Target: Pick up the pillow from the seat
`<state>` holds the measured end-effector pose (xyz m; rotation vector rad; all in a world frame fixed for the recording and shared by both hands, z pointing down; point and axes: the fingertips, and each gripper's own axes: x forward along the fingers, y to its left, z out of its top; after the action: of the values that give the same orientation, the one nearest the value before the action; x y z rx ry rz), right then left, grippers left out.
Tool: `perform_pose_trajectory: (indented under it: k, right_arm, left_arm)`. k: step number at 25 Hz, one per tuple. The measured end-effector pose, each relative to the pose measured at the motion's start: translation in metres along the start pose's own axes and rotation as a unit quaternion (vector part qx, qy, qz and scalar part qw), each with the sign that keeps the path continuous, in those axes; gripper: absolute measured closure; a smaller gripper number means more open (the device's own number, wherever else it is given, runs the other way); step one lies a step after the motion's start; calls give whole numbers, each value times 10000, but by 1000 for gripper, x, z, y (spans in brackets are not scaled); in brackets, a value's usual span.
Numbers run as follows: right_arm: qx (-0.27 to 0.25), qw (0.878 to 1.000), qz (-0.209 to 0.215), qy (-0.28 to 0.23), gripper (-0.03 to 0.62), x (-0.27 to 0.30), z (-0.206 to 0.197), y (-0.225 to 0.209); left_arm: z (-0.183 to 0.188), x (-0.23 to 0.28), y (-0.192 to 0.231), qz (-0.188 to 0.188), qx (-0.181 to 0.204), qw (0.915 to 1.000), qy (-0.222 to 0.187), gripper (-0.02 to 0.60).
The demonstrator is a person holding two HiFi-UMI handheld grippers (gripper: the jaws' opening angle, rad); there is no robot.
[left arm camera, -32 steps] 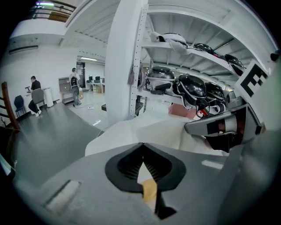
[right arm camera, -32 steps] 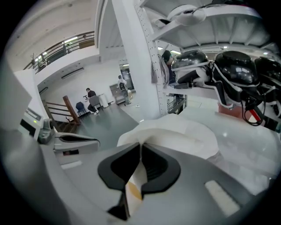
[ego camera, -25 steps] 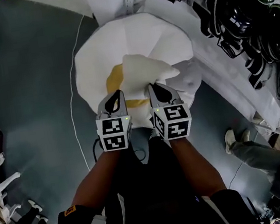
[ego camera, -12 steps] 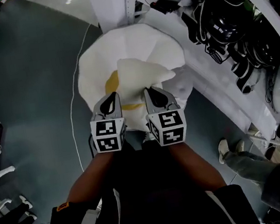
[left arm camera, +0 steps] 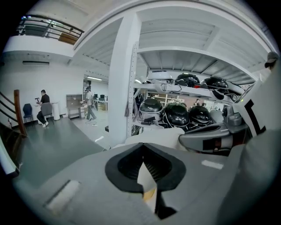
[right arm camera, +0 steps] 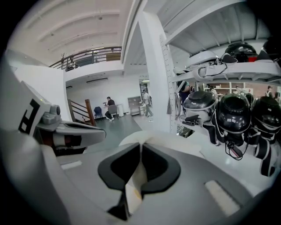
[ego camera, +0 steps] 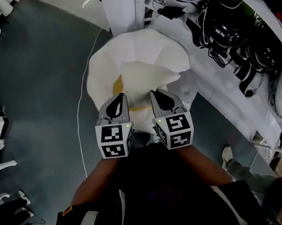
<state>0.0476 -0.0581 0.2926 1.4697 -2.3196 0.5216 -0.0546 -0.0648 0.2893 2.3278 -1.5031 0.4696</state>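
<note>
My left gripper [ego camera: 119,99] and right gripper [ego camera: 156,95] each pinch the soft white-and-yellow fabric pillow [ego camera: 143,76] (its near edge) over the round white seat [ego camera: 131,45].

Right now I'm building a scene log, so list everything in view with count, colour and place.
pillow: one, white with some yellow at the gripped edge, over the seat
seat: one, white, round, on the floor by the pillar
pillar: one, white, behind the seat
helmets: several, black, on shelves to the right
shelves: white, right of the pillar
cable: one, white, on the floor left of the seat
floor: grey
left hand-held gripper, right hand-held gripper: two, grey with black-and-white marker cubes, both shut on the pillow
</note>
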Motion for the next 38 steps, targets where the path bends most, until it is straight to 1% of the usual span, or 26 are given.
perform_pose_trajectory:
  k: [7, 11, 16, 21, 25, 38]
  right_arm:
    - [45, 9989, -436, -183, 576, -14, 12, 31]
    - [43, 9969, -731, -278, 576, -24, 22, 46]
    - [70, 9944, -973, -418, 576, -30, 30, 62]
    - [48, 9941, -989, -434, 576, -37, 30, 70]
    - [45, 9945, -948, -440, 576, -38, 31, 67]
    - [49, 9964, -776, -330, 577, -38, 20, 62]
  left_arm:
    - [10, -30, 23, -359, 173, 9991, -159, 577]
    - [12, -39, 28, -711, 80, 9973, -150, 577]
    - [8, -44, 34, -999, 153, 9946, -230, 577]
    - [8, -48, 36, -1009, 94, 9945, -277, 577]
    - [14, -45, 35, -978, 79, 9947, -310, 577]
    - [8, -38, 31, -787, 35, 9967, -214, 577]
